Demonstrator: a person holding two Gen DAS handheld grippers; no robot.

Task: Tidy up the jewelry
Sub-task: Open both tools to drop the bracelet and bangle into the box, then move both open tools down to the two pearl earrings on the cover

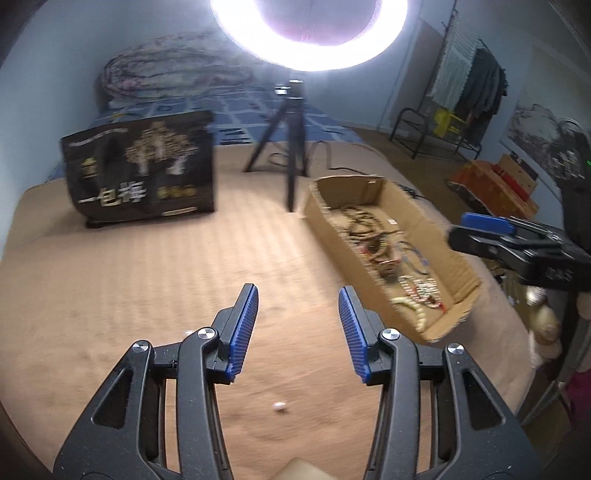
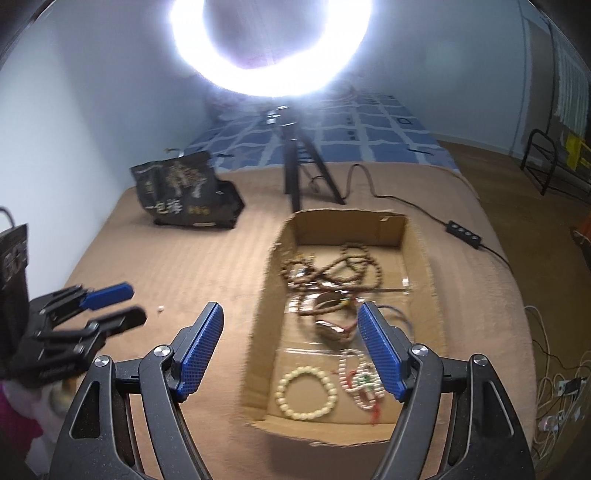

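An open cardboard box lies on the tan blanket with jewelry inside: a long brown bead necklace, a cream bead bracelet and a white bead piece with red and green. My right gripper is open above the box's near left part, with nothing held. To the left of the box, over bare blanket, my left gripper is open and empty. A tiny white bead lies on the blanket below the left jaws; it is also the white bead beside the left gripper.
A black bag with a gold tree print stands at the back left. A tripod carrying a bright ring light stands behind the box. A black power strip and its cable lie to the box's right.
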